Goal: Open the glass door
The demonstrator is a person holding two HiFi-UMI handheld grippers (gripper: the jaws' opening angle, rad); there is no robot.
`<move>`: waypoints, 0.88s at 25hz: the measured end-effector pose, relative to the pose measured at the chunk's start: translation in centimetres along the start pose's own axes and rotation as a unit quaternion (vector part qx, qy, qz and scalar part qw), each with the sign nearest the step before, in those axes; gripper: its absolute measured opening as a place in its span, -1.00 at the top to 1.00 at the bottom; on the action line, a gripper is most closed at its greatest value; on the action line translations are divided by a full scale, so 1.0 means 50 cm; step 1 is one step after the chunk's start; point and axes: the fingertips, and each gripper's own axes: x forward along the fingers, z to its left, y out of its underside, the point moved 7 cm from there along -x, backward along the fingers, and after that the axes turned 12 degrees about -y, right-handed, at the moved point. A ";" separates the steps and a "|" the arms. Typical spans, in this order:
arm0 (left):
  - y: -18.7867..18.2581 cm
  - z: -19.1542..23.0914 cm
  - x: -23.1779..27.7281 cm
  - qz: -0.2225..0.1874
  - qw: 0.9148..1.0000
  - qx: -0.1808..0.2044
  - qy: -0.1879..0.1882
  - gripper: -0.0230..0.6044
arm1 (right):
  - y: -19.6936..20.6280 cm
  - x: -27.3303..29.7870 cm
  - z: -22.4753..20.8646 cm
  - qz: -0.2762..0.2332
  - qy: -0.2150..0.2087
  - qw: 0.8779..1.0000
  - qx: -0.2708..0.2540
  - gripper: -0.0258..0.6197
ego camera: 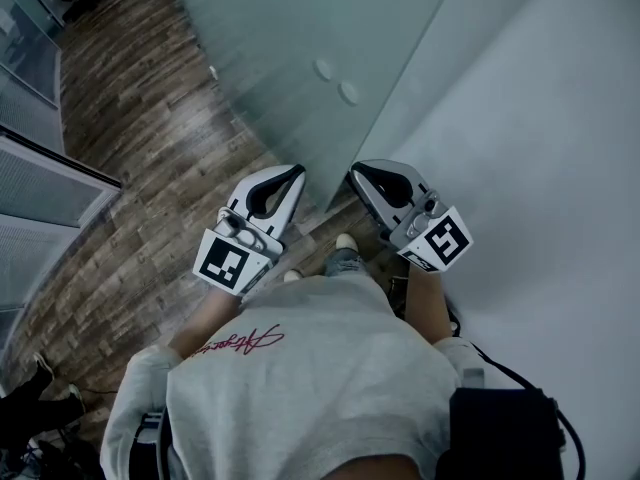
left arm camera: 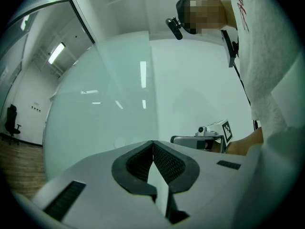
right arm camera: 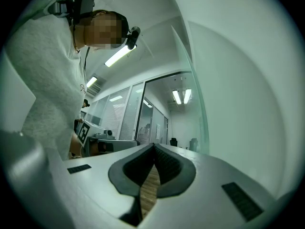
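Note:
The frosted glass door stands straight ahead of me, with two round fittings on it. Its lower edge comes down between my two grippers. My left gripper points at the pane and is shut with nothing in it. In the left gripper view the pads meet at the tips of the left gripper against the glass door. My right gripper is beside it, also shut and empty. In the right gripper view the right gripper faces along the door's edge.
A white wall runs along the right. Wood plank floor lies to the left, with a glass partition and blinds at the far left. My shoes are just below the grippers. A corridor with office chairs shows beyond.

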 end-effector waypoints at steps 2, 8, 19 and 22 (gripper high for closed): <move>0.003 0.001 -0.005 0.002 1.000 -0.001 -0.003 0.87 | 0.004 0.003 0.004 0.002 -0.001 1.000 0.001 0.87; 0.006 -0.006 -0.011 0.003 1.000 -0.004 -0.006 0.87 | 0.008 0.003 0.010 0.007 -0.005 1.000 0.000 0.87; 0.010 -0.002 -0.014 0.000 1.000 -0.004 -0.003 0.87 | 0.010 0.006 0.008 0.009 -0.008 1.000 0.001 0.87; 0.012 -0.006 -0.019 0.005 1.000 -0.002 -0.004 0.87 | 0.011 0.006 0.014 0.012 -0.010 1.000 0.000 0.87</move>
